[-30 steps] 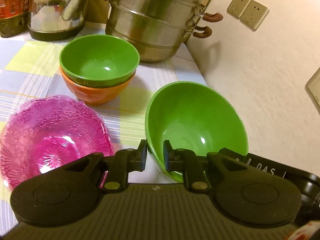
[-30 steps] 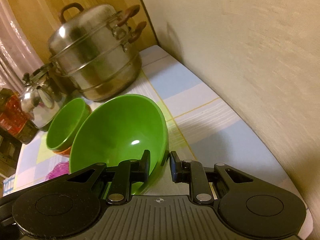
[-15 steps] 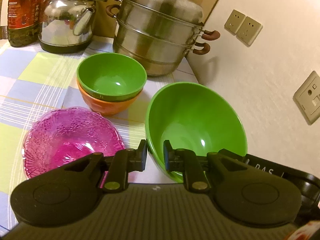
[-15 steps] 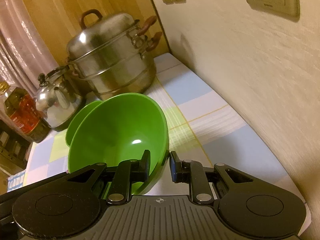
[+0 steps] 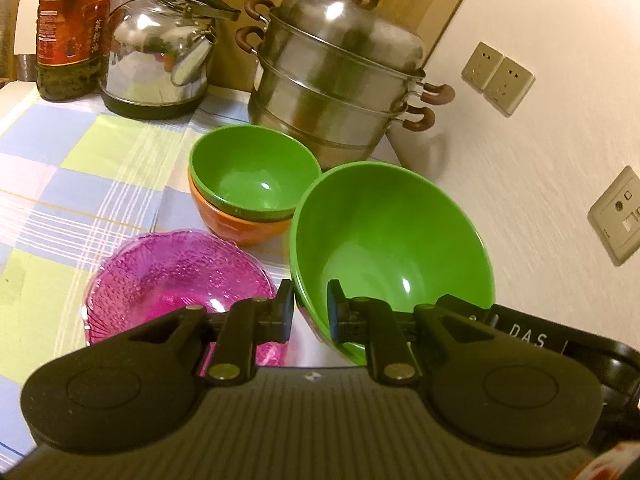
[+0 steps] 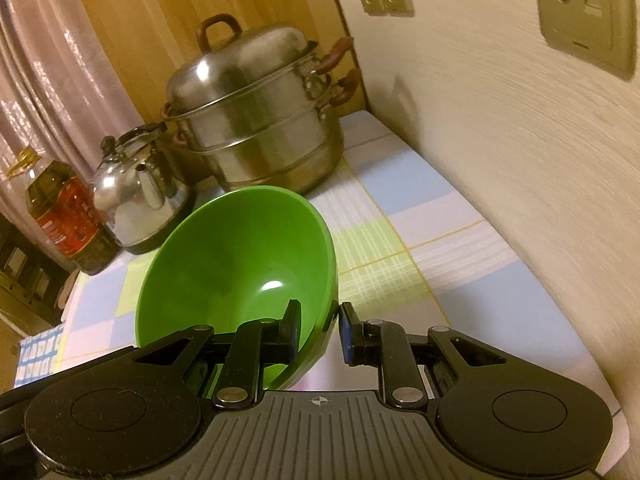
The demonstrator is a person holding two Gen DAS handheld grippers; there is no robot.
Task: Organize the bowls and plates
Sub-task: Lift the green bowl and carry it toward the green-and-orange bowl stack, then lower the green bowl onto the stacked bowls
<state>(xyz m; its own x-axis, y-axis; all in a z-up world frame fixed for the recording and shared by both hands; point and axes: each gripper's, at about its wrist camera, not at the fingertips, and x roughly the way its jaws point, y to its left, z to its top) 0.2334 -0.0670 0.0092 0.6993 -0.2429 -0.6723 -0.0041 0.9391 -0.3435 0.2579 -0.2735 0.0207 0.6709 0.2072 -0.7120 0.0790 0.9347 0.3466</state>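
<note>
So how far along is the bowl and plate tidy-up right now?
Done: a small green bowl sits nested in the orange bowl. In hand: both claws, left and right, grip the big green bowl by its rim. Left: placing it, and the pink glass dish.

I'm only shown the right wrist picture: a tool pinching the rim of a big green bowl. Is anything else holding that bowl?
Observer: Yes. The left tool pinches the big green bowl at another part of its rim.
Operator: Are there more dishes behind it?
Observer: A small green bowl sits nested in an orange bowl; the big one blocks them from you.
Operator: Anything else?
Observer: A pink glass dish lies on the tablecloth near that stack.
</note>
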